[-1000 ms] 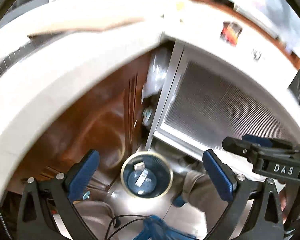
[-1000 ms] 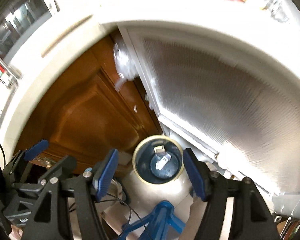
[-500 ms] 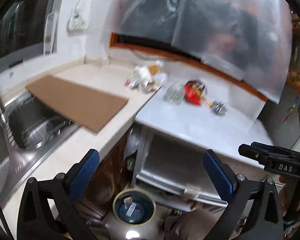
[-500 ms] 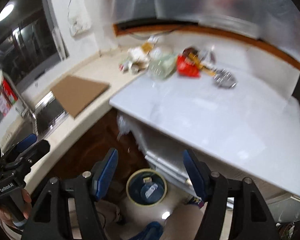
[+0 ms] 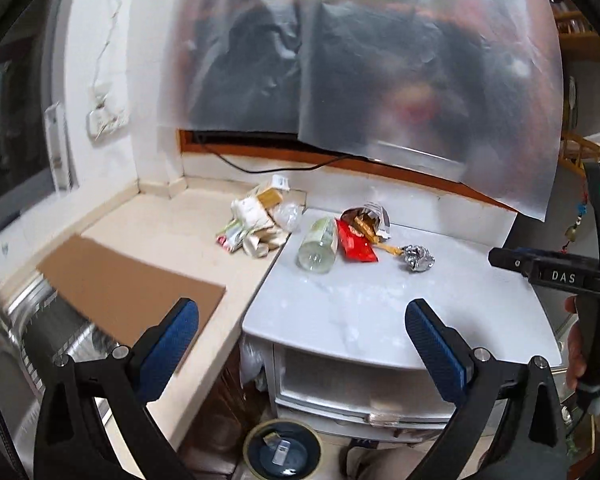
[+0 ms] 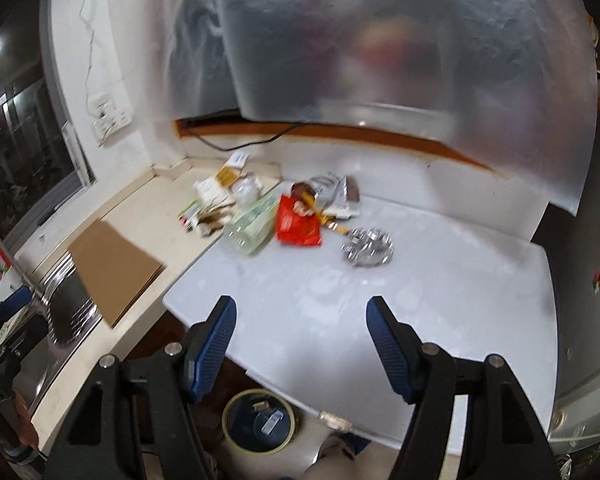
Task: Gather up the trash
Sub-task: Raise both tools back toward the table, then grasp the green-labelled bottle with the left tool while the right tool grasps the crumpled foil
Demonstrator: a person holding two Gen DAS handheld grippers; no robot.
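while both claws (image 5: 300, 340) (image 6: 300, 344) gape empty, one bottle (image 5: 318, 244), one foil ball (image 5: 418, 258).

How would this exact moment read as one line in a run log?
left gripper: open, empty | right gripper: open, empty | trash: on counter | bin: on floor

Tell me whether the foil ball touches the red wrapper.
Apart. The left wrist view shows bare white tabletop between the foil ball and the red wrapper; the right wrist view shows the same gap.
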